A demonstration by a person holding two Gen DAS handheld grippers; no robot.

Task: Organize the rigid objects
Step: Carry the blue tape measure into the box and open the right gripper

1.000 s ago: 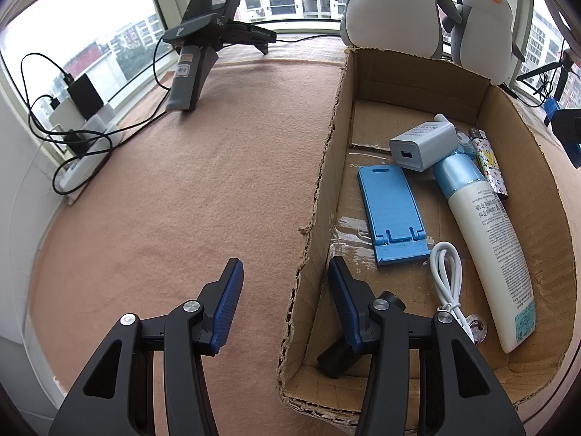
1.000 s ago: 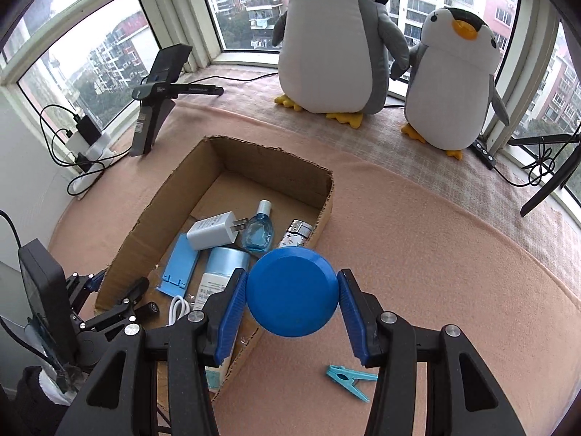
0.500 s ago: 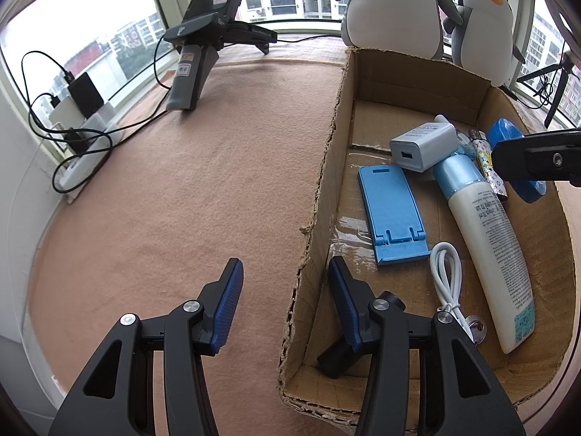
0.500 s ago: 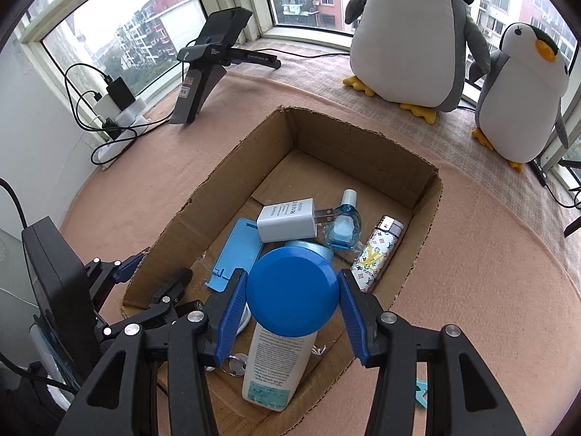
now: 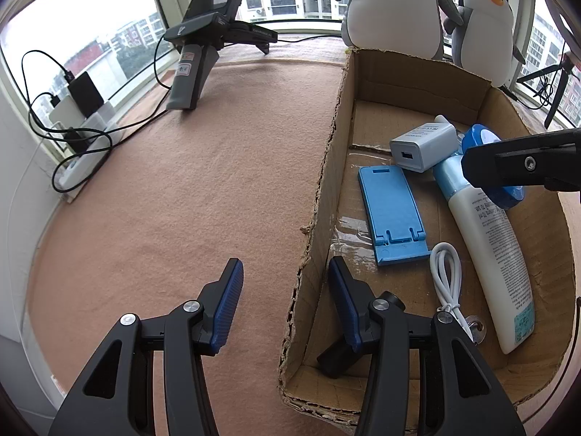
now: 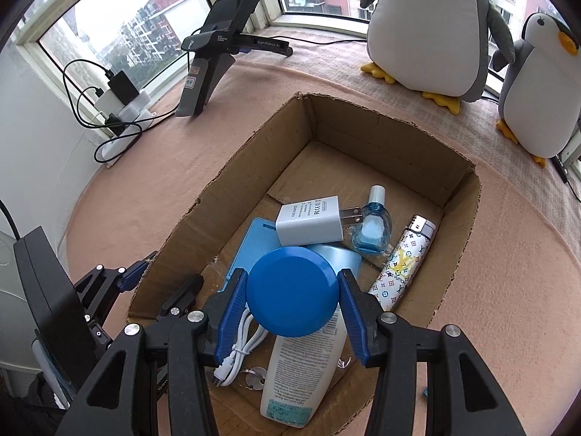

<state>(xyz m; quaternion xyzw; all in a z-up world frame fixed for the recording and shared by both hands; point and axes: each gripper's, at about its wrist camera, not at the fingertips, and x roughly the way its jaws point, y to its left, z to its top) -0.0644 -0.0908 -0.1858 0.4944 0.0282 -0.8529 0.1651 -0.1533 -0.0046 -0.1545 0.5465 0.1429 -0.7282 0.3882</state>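
Note:
My right gripper point(image 6: 292, 301) is shut on a round blue container point(image 6: 292, 292) and holds it above the inside of the cardboard box point(image 6: 236, 167). It also shows in the left wrist view point(image 5: 479, 138), over the lotion bottle point(image 5: 497, 254). The box holds a white charger point(image 6: 308, 225), a blue phone stand point(image 5: 392, 210), a small blue bottle point(image 6: 372, 229), a patterned lighter point(image 6: 403, 265) and a white cable point(image 5: 448, 276). My left gripper point(image 5: 285, 298) is open and straddles the box's near left wall point(image 5: 312, 225), with one finger inside and one outside.
Two plush penguins point(image 6: 432, 25) stand behind the box by the window. A black device on a stand point(image 5: 203, 47) is at the far left, with a power strip and cables point(image 5: 76, 130) on the sill. Pink felt point(image 5: 181, 200) covers the table.
My right gripper has carried the blue container from outside the box's right side to above the items inside it. The left gripper has stayed still.

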